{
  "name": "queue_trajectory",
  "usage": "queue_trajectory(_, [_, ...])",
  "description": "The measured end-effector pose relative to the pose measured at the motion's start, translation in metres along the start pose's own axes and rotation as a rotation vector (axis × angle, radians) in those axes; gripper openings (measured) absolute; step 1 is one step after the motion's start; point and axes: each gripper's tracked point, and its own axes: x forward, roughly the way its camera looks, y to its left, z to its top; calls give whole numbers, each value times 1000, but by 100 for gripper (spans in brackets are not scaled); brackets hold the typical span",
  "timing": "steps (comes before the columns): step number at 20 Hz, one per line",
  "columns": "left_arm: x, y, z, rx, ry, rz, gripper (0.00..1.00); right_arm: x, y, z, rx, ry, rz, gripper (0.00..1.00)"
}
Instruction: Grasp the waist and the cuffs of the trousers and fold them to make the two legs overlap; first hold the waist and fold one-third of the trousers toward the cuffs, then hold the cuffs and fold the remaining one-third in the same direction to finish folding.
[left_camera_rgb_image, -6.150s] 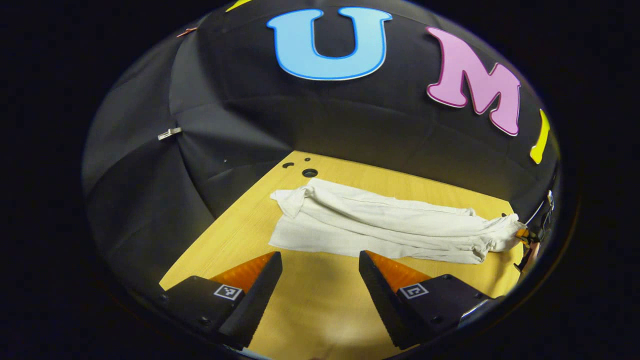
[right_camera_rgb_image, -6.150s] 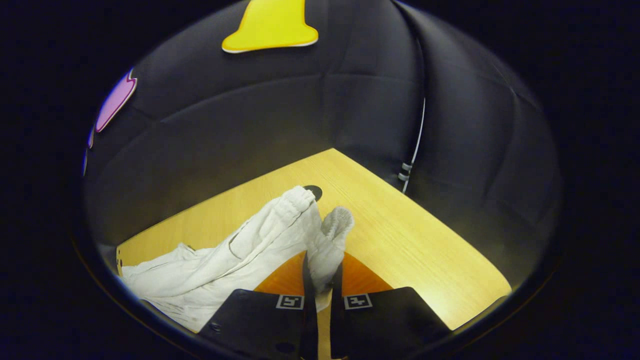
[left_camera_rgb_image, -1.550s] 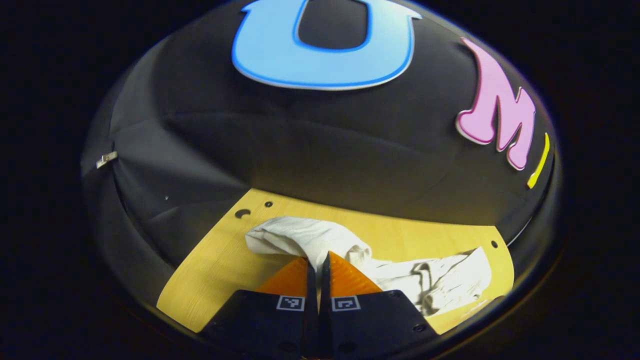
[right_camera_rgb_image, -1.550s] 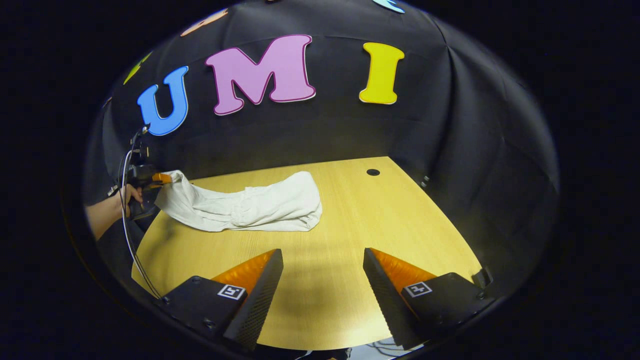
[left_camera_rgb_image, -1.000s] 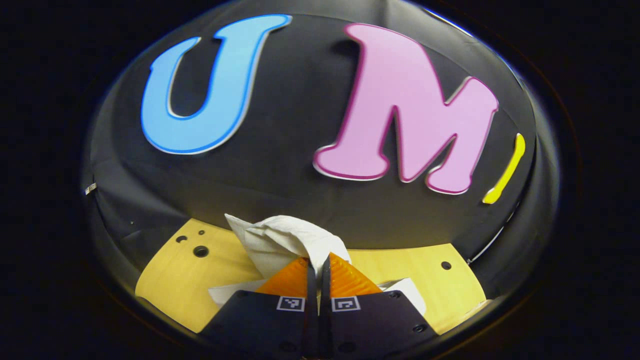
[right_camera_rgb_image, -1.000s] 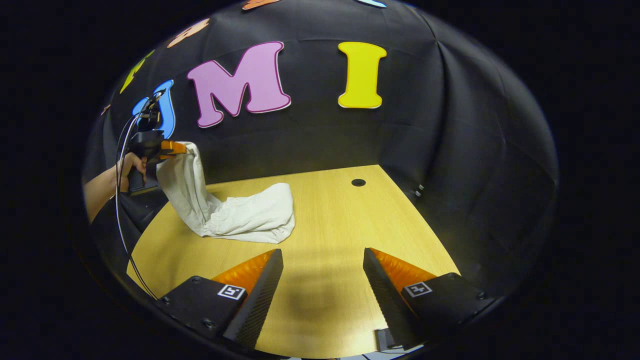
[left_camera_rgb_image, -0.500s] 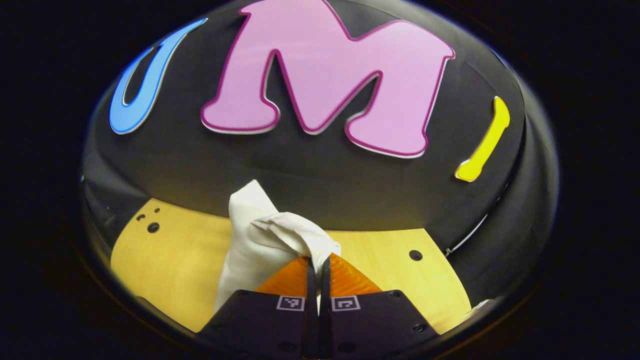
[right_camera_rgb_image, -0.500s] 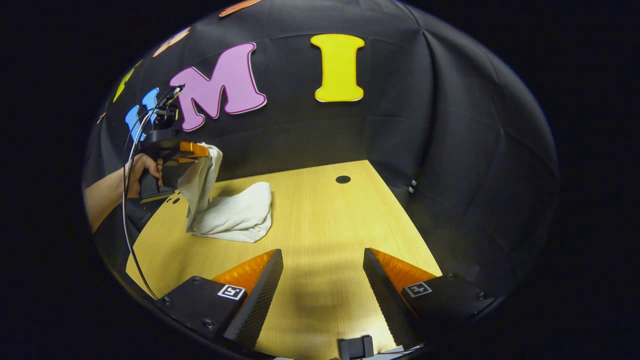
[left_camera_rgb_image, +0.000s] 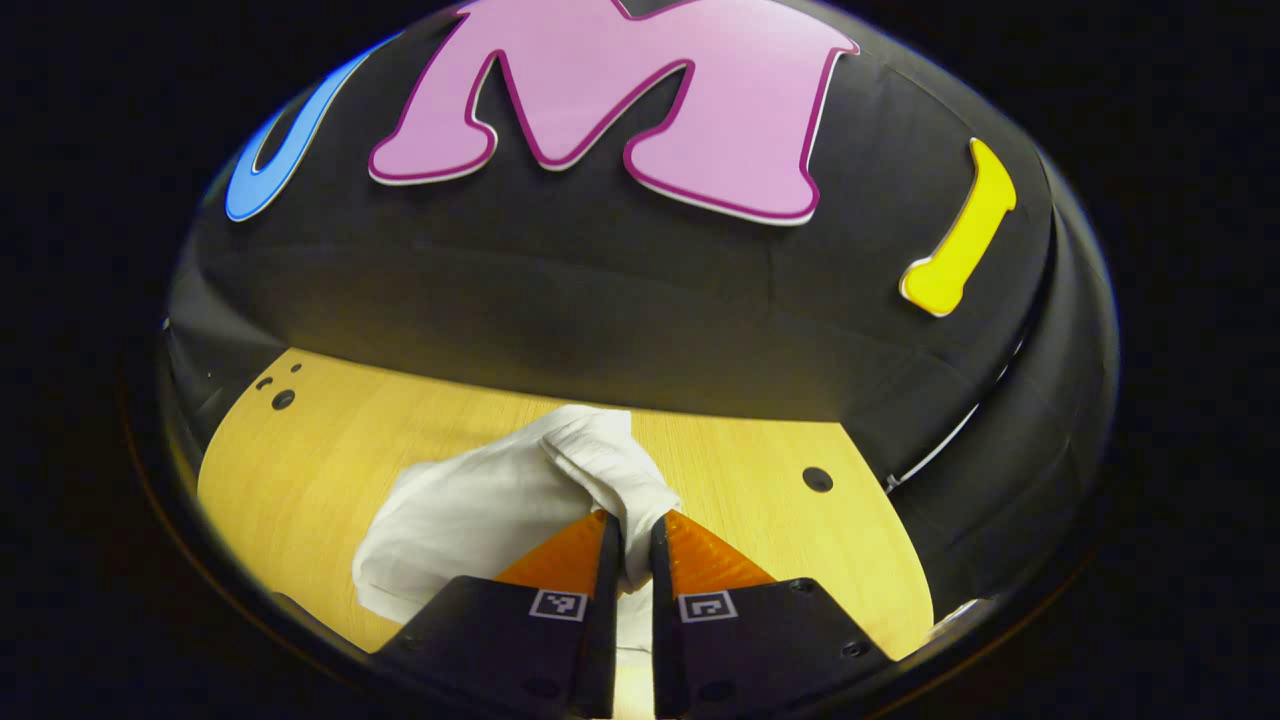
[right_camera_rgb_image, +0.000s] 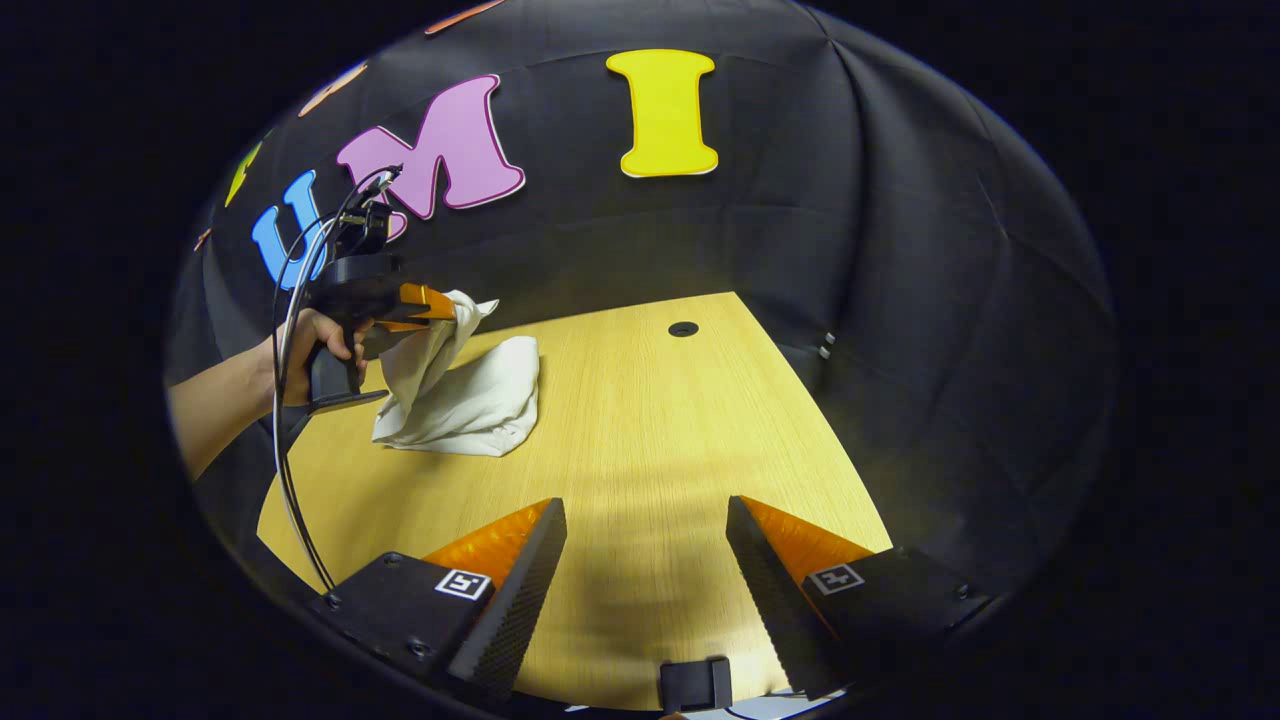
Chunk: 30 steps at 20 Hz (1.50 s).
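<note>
Because the wooden table (right_camera_rgb_image: 650, 440) is the surface the fold must land on, the white trousers (right_camera_rgb_image: 470, 400) lie bunched toward its far left side in the right gripper view, well apart from the cable hole (right_camera_rgb_image: 683, 329) near the back edge. Most of the cloth rests in a low heap on the wood, while one end (the cuffs, by the task's order, though the hem itself is too crumpled to make out) rises off the heap to the left gripper (right_camera_rgb_image: 445, 305), held by a hand (right_camera_rgb_image: 315, 345). In the left gripper view that same gripper (left_camera_rgb_image: 628, 550) has its fingers pressed together on a wad of the fabric, which spills over the fingertips and trails down to the pile below; it is carried above the heap, likely so the last third can be laid across. The right gripper (right_camera_rgb_image: 645, 560) hovers low over bare wood near the front edge, fingers spread wide and holding nothing, probably kept clear of the fold.
</note>
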Motion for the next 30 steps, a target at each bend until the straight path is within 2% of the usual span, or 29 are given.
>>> queue_trajectory(1, [1,-1,-4,-11,13,0,14,1,1,-1,-2,4,2,99])
queue_trajectory(2, [-3,-2,-8,-29,12,-15,26,2,3,-1,-3,5,6,99])
queue_trajectory(5, [-24,4,-14,-46,-12,-32,50,7,14,0,-9,4,23,99])
queue_trajectory(6, [-33,11,-15,-38,-17,-24,67,7,18,0,-15,4,29,99])
queue_trajectory(7, [-44,19,-14,-30,-29,-16,75,7,23,1,-20,2,36,99])
queue_trajectory(8, [-57,26,-13,-22,-43,-5,92,7,29,3,-26,-3,44,99])
queue_trajectory(12, [-120,72,-10,16,-116,74,95,2,63,5,-45,-22,79,99])
queue_trajectory(15, [-184,102,-12,-1,-188,111,96,-5,100,10,-61,-39,112,99])
queue_trajectory(18, [-254,140,-35,-32,-228,165,95,-13,136,14,-58,-54,134,98])
queue_trajectory(22, [-331,179,-73,-109,-266,255,95,-29,191,16,11,-61,187,99])
queue_trajectory(24, [-360,206,-86,-129,-306,331,95,-40,212,11,-13,-62,200,98])
queue_trajectory(27, [-397,227,-95,-134,-350,366,95,-63,244,-1,-60,-51,243,99])
queue_trajectory(30, [-431,240,-102,-128,-387,382,95,-86,260,-4,-120,-89,251,99])
